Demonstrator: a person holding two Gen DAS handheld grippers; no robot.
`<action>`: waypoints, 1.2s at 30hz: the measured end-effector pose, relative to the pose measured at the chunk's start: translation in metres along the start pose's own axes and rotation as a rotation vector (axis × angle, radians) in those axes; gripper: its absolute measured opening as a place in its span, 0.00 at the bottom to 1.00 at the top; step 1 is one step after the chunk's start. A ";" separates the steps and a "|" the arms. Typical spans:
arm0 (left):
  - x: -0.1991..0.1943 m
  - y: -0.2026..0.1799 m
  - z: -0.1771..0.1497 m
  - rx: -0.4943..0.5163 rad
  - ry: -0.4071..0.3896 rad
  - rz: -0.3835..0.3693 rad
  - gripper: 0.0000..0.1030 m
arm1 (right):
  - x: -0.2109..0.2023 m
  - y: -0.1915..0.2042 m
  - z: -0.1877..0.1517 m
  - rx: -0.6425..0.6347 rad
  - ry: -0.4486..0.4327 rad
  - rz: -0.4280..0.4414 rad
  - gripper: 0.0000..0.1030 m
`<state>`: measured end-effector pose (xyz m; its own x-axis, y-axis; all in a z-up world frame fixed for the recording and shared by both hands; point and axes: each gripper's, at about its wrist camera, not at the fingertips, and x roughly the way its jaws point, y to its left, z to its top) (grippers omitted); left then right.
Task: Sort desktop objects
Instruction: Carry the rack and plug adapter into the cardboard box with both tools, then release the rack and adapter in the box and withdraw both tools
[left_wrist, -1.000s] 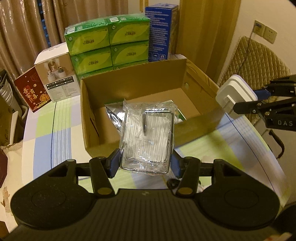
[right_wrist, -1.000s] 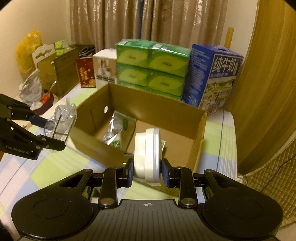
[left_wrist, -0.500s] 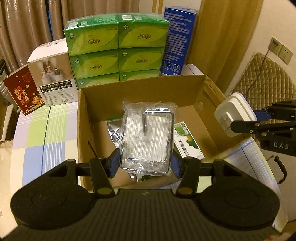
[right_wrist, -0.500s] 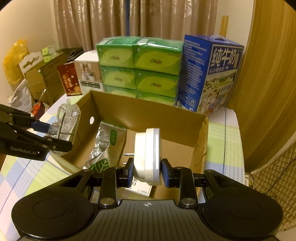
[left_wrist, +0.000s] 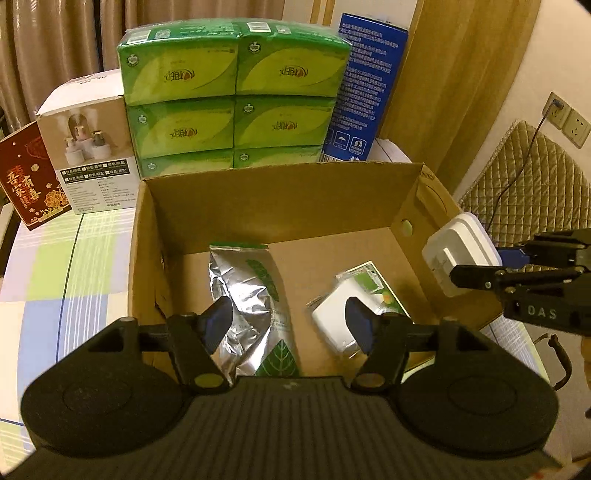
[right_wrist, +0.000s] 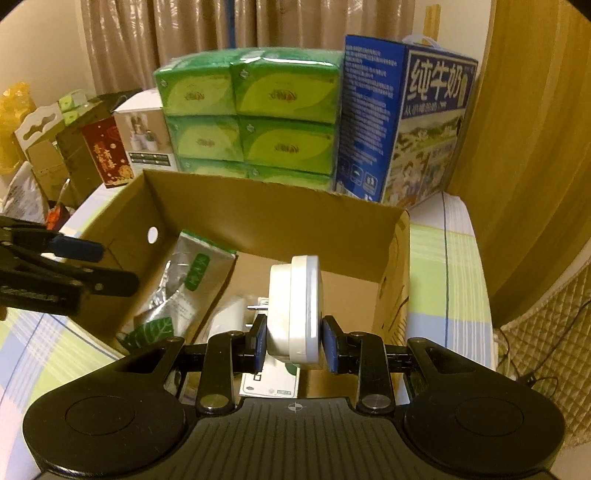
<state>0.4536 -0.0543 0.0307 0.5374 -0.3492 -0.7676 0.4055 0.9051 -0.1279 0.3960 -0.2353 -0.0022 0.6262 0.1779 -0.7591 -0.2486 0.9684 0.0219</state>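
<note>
The white plug adapter sits pinched between the blue pads of the right gripper, held upright on its edge above the near right part of the open cardboard box. It is a rounded white block in two layers, with metal prongs pointing left. The left gripper hangs over the box's near wall with its fingers spread and nothing between them. Below it, on the box floor, lie a silver foil pouch with green leaf print and a white packet.
</note>
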 end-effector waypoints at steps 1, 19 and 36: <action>0.000 0.002 -0.001 -0.006 -0.001 -0.001 0.61 | 0.001 -0.001 0.000 0.007 0.001 -0.002 0.27; -0.049 0.005 -0.033 -0.058 -0.036 -0.025 0.65 | -0.041 -0.012 -0.015 0.103 -0.096 0.002 0.64; -0.152 -0.023 -0.126 -0.108 -0.079 -0.023 0.88 | -0.143 0.043 -0.100 0.029 -0.078 0.008 0.89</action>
<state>0.2697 0.0089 0.0718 0.5872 -0.3842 -0.7124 0.3386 0.9161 -0.2150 0.2214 -0.2365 0.0422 0.6800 0.1972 -0.7061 -0.2330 0.9713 0.0469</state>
